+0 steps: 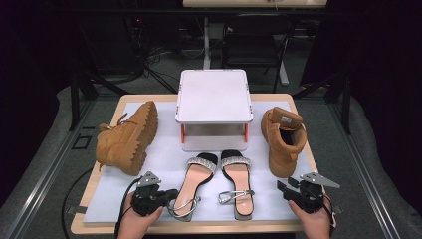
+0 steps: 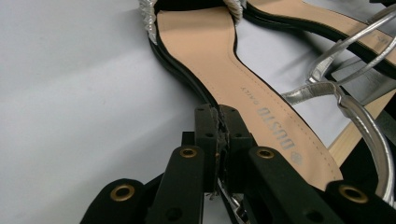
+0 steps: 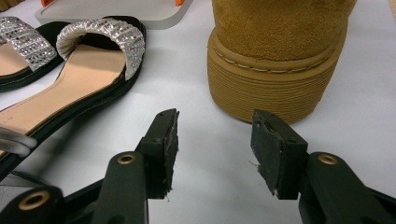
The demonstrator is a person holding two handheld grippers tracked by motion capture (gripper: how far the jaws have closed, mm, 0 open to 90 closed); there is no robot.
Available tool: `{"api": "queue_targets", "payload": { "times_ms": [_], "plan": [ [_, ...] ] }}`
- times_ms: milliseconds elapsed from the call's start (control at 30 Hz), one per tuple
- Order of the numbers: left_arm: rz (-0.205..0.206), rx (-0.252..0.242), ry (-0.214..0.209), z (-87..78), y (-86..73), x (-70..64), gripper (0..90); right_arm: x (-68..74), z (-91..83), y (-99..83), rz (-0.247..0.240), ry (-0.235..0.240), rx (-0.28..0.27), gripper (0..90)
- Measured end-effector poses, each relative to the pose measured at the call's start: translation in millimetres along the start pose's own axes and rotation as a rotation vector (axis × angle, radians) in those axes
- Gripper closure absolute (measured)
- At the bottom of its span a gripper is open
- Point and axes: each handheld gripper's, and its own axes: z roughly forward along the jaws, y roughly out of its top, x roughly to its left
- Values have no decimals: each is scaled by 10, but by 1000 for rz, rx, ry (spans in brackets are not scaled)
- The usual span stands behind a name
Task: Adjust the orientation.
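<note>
High view. A counter [image 1: 99,199] covered by a white sheet is shown, with a small white two-tier rack [image 1: 213,107] at the rear centre. A tan boot lying on its side [image 1: 128,138] is seen at left, and an upright tan boot [image 1: 283,142] at right. Two sandals lie in front of the rack: the left sandal [image 1: 195,184] and the right sandal [image 1: 238,181]. The left gripper [image 1: 166,195] is held just beside the heel of the left sandal; the right gripper [image 1: 284,187] is held near the upright boot's heel.

Left gripper view. The fingers [image 2: 208,135] are pressed together, apparently on the edge of the left sandal's sole near its heel. A grasp of this sandal is judged to be in hand; lifting it towards the rack is presumably called for next.

Right gripper view. The fingers [image 3: 166,144] are spread and empty, with the upright boot's heel just beyond them, slightly to the right, untouched.
</note>
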Motion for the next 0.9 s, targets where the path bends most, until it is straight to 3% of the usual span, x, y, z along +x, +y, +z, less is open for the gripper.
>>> {"api": "queue_targets", "payload": {
  "times_ms": [900],
  "plan": [
    [-50, -3, 24, -135, 1, 296, 878, -8, -7, -1, 2, -3, -2, 511]
  ]
}}
